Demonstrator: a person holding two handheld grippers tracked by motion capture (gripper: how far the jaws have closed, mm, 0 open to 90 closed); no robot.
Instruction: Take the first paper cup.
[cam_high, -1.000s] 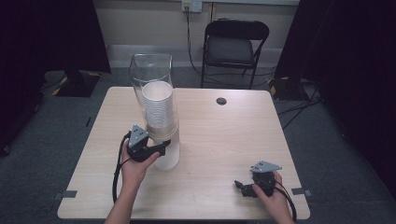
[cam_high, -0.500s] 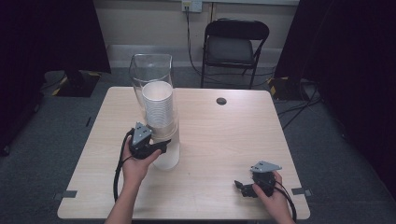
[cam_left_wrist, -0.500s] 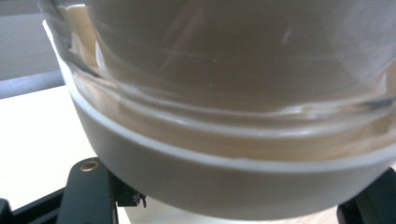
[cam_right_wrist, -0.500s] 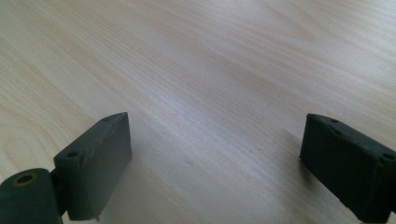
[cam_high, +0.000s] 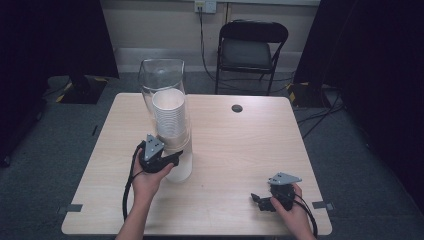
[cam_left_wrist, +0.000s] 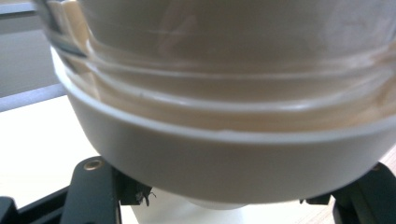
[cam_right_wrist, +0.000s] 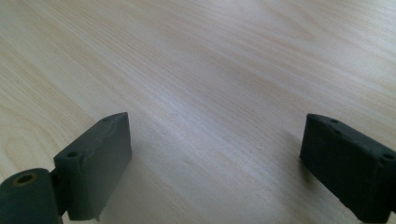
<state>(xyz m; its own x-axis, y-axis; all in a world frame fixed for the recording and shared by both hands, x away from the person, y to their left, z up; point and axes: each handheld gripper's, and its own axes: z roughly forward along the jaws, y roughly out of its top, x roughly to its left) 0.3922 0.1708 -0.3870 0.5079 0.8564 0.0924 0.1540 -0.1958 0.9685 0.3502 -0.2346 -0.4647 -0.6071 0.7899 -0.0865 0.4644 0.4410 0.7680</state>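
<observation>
The left gripper (cam_high: 172, 159) stands with its jaws set on either side of the bottom cup of a tall stack of white paper cups (cam_high: 171, 122) left of centre on the table (cam_high: 240, 150); none looks separated yet, so the work seems at its start. The smooth, tapered cups (cam_left_wrist: 224, 163) nest under a clear plastic sleeve (cam_high: 161, 75). The right gripper (cam_high: 260, 200) rests spread and empty on pale wood-grain laminate near the front right corner.

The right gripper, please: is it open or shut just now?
Open. In its own view the right gripper has its two black jaws wide apart with bare table between them, holding nothing; it rests near the table's front edge.
</observation>
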